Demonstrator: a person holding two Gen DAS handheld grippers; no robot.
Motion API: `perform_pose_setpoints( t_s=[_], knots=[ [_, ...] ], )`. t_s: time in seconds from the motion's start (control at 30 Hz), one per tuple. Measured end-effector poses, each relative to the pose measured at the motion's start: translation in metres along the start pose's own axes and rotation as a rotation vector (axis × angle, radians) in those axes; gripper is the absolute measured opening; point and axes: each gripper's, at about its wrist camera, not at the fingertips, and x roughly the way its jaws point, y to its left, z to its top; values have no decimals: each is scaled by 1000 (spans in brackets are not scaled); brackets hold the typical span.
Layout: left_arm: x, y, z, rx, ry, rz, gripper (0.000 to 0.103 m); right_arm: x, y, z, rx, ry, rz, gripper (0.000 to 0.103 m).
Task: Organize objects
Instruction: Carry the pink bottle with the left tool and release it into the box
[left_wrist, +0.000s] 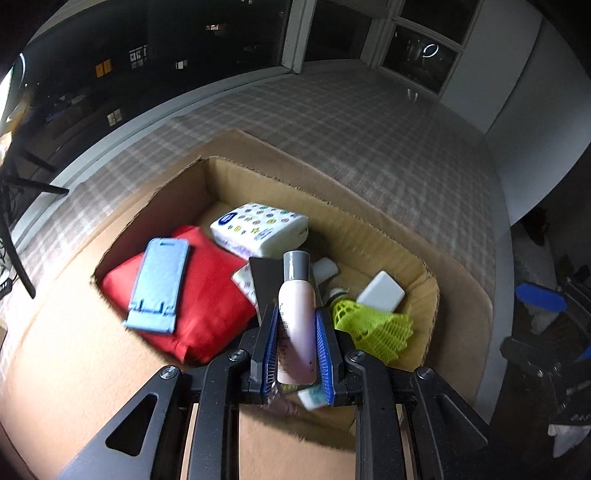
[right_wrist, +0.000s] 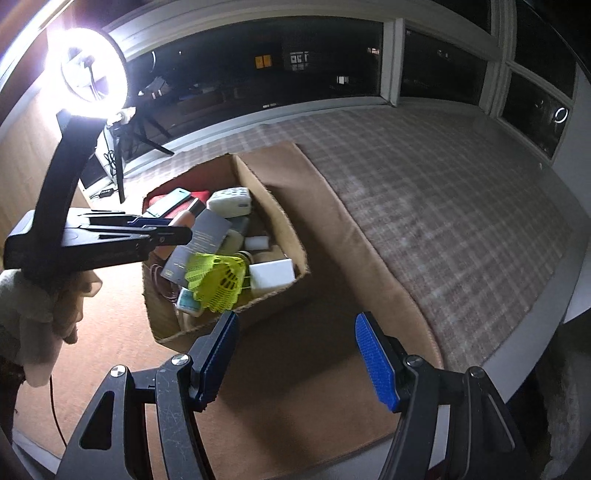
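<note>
Left tongs (left_wrist: 297, 314) clamp smooth pink bottle (left_wrist: 296, 325), possibly plastic, over cardboard box (left_wrist: 424, 258); right tongs (right_wrist: 293, 328) agape, empty.

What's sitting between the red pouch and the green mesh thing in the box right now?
In the left wrist view, the pink bottle, clamped in the left gripper, and a dark card lie between the red pouch and green mesh.

Ring light (right_wrist: 88, 66), plaid mattress (right_wrist: 424, 192), windows (right_wrist: 295, 70).

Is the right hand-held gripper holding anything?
No, the right hand-held gripper is open and empty, with only brown mat between its fingers.
</note>
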Motion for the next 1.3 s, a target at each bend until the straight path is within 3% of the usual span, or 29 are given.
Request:
perform_pose_setpoints(
  t_s=[0.73,1.3],
  knots=[
    [58,-21,22,36,86,-8,21,4,-41,-9,56,21,-21,62],
    [57,-22,18,32,101,-21,23,5,-39,-10,57,24,-24,62]
  ],
)
